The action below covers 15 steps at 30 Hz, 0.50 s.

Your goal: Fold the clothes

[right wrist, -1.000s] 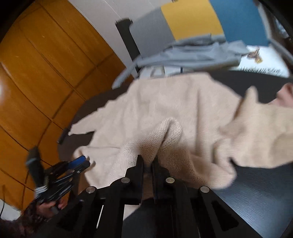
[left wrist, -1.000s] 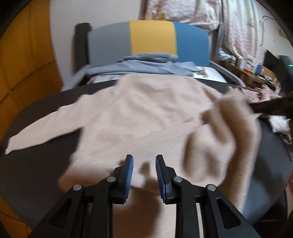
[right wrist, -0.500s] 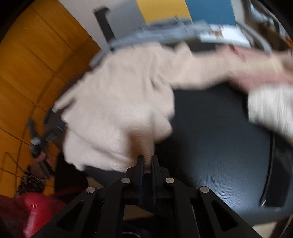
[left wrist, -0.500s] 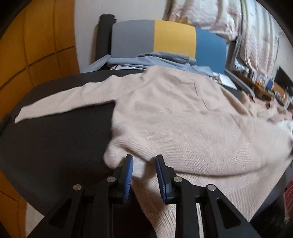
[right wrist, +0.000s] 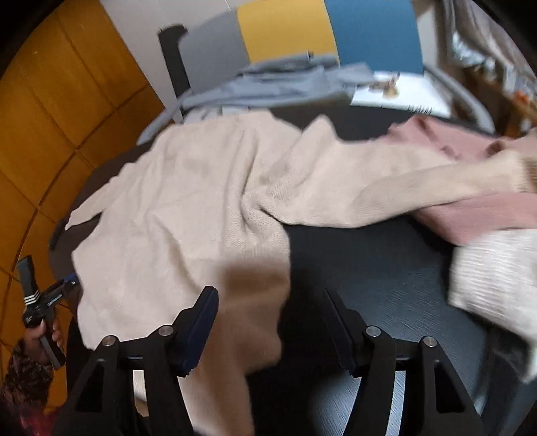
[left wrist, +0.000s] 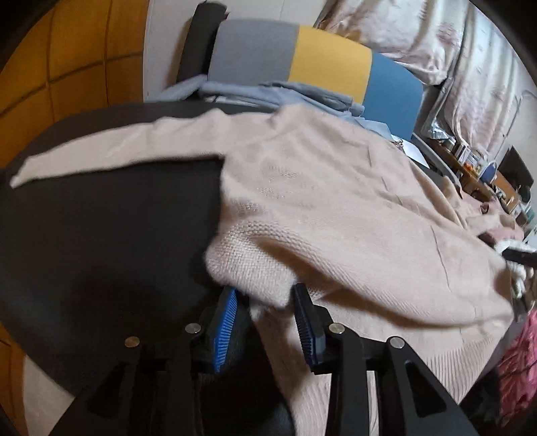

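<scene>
The beige sweater [right wrist: 188, 208] lay spread over the dark round table [right wrist: 369, 268], its body flat, one sleeve [left wrist: 110, 151] stretched toward the left rim and the other sleeve [right wrist: 419, 187] reaching over a pink garment [right wrist: 486, 211] at the right. The step in hand seemed to be the laying out of the sweater before the first fold. The right gripper [right wrist: 270, 298] had just been opening; its jaws stood wide apart, with the hem corner lying loose between and under them, not pressed. The left gripper [left wrist: 265, 298] had also just been opening; its blue pads [left wrist: 225, 325] stood apart around a bunched fold of the hem, and they did not seem to press it. The next move probably called for taking a sleeve or a side edge and bringing it over the body. The hem hung over the near edge of the table, so a pull toward the person could drag the sweater off. Free table showed at the left, under the sleeve, and at the right in front of the pink garment and a white knit [right wrist: 496, 278]. The far side was crowded by a grey garment [right wrist: 275, 87] on a chair [right wrist: 285, 30].
</scene>
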{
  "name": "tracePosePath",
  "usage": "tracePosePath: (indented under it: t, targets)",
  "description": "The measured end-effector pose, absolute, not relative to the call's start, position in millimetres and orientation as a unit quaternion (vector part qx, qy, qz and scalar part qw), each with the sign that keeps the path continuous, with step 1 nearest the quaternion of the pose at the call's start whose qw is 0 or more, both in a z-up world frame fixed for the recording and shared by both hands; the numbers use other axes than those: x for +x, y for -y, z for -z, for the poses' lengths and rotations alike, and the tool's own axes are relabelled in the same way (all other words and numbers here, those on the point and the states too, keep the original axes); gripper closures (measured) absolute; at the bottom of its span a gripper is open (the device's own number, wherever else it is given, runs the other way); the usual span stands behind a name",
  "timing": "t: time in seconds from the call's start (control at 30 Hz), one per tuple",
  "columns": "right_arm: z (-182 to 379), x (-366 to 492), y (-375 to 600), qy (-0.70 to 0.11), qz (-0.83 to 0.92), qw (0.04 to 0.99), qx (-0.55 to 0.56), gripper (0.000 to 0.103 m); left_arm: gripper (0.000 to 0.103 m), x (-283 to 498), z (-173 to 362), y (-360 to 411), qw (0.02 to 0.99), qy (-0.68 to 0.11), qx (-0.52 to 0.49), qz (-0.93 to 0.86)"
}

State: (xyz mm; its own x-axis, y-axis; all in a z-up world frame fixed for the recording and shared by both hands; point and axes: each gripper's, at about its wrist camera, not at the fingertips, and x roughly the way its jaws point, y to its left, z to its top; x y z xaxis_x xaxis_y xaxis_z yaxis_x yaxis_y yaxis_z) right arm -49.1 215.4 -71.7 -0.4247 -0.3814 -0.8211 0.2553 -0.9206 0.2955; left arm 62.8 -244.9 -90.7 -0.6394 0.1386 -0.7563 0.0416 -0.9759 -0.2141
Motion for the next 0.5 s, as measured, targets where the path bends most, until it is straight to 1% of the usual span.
tracePosePath:
  t: [0.1,0.17,0.2,0.23,0.27,0.3,0.4,0.5]
  targets:
    - [88.1,-76.2,-203.6,0.087,0.837,0.19,0.506,0.039,0.068,51.0,86.1,243.3,0.047,0.128,-0.41,-0.902]
    - [98.0,-90.3,-193.4,0.1,0.83,0.191,0.514,0.039,0.071,42.6,89.2,239.9,0.071,0.146,-0.415,-0.895]
    - [103.0,-97.3,-188.3,0.106,0.827,0.191,0.518,0.042,0.082,37.4,92.7,236.5,0.075,0.143,-0.431,-0.888]
    - [102.7,-97.8,-181.7,0.088,0.831,0.183,0.517,0.047,0.084,35.5,91.8,233.4,0.08,0.131,-0.439,-0.886]
    - [102.3,-98.2,-175.2,0.07,0.836,0.176,0.515,0.073,0.096,34.9,89.3,230.6,0.085,0.116,-0.442,-0.886]
    - [101.2,-99.8,-168.1,0.042,0.835,0.181,0.518,0.091,0.096,35.0,85.3,229.2,0.09,0.103,-0.446,-0.885]
    - [88.5,-98.8,-172.2,0.029,0.842,0.174,0.51,0.091,0.097,40.9,66.3,235.7,0.088,0.078,-0.445,-0.888]
    - [71.3,-93.6,-194.3,0.058,0.857,0.158,0.488,0.091,0.097,50.0,46.0,249.3,0.09,0.067,-0.438,-0.892]
